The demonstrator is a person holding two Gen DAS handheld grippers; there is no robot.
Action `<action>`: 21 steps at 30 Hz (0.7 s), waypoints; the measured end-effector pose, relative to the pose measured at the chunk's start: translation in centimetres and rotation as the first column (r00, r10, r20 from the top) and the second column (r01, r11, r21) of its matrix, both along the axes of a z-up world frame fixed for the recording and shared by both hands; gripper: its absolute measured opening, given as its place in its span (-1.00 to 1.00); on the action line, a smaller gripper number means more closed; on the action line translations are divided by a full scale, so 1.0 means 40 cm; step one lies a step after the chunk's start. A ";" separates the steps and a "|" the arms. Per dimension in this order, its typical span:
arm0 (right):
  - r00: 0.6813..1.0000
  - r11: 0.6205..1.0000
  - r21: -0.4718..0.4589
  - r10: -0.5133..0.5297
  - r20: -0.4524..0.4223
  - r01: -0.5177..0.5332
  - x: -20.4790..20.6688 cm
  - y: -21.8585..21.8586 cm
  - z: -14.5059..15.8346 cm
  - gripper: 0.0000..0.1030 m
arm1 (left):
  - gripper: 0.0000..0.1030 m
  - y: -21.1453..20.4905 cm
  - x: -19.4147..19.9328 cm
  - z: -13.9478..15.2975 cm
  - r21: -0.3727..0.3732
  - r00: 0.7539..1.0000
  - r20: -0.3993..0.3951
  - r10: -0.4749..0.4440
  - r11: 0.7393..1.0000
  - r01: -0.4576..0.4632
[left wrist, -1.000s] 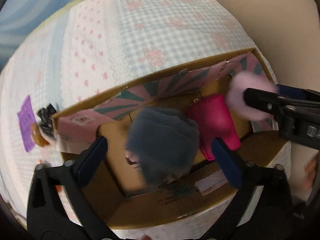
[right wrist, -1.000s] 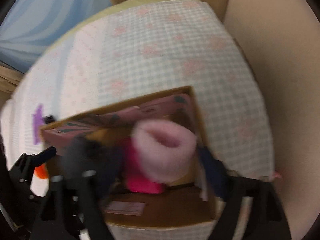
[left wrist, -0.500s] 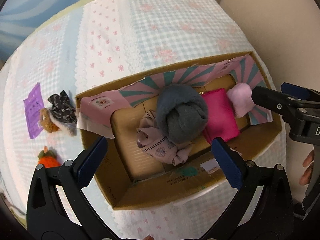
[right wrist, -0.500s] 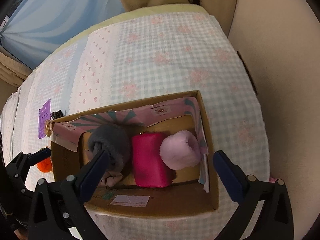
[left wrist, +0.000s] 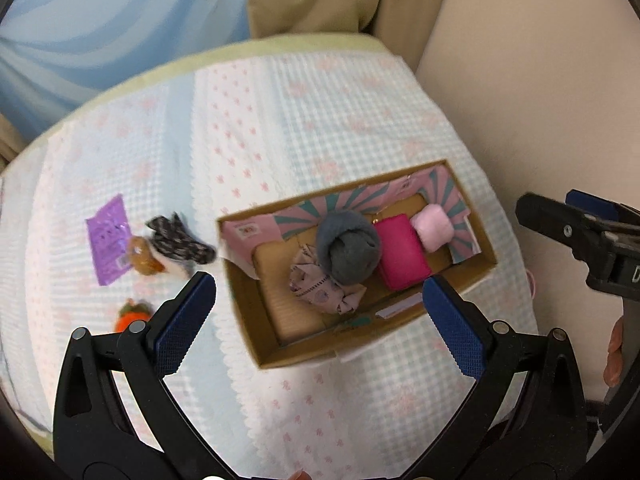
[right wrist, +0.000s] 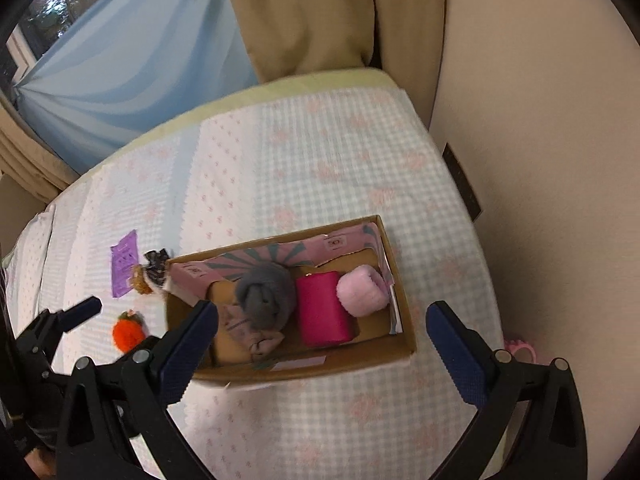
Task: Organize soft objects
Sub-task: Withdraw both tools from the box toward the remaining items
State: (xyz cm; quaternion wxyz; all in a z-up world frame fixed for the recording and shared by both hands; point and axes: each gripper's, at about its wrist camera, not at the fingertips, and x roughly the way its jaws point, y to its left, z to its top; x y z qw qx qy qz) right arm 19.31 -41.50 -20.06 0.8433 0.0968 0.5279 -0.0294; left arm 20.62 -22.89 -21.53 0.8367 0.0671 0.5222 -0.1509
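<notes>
A bed (right wrist: 320, 184) under a pale blue gingham cover with pink flowers fills both views. Beyond it, at twelve o'clock, hangs a tan curtain (right wrist: 320, 16); a light blue curtain (right wrist: 120, 80) hangs at ten o'clock, and a cream wall (right wrist: 540, 120) stands at three o'clock.

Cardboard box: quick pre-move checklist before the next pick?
1. Left gripper open and empty: ok.
2. Right gripper open and empty: ok.
3. Grey roll, magenta pouch and pink roll inside the cardboard box: ok.
4. Everything off the bed: not ok; orange plush, dark patterned cloth and purple packet lie outside, left of the box.
5. Free space in the box for more: ok, bare floor at its left end.
6. Whether the packet is soft: cannot tell.
</notes>
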 end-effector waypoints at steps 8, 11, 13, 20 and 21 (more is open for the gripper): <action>0.994 0.999 -0.003 0.037 0.099 -0.037 -0.113 0.112 0.192 1.00 | 0.99 0.160 -0.100 0.220 -0.049 0.989 0.131 0.067 0.997 -0.061; 0.987 0.999 0.004 0.053 0.150 -0.054 -0.152 0.167 0.254 1.00 | 0.99 0.246 -0.148 0.297 -0.065 0.977 0.188 0.101 0.994 -0.090; 0.982 0.998 -0.009 0.060 0.180 -0.059 -0.175 0.205 0.284 1.00 | 0.99 0.305 -0.175 0.337 -0.057 0.966 0.226 0.124 0.992 -0.114; 0.958 0.992 -0.048 0.121 0.260 -0.113 -0.225 0.348 0.345 1.00 | 0.99 0.504 -0.213 0.404 -0.105 0.943 0.242 0.229 0.972 -0.209; 0.954 0.991 -0.052 0.133 0.269 -0.124 -0.228 0.375 0.351 1.00 | 0.99 0.533 -0.213 0.410 -0.109 0.939 0.244 0.243 0.969 -0.222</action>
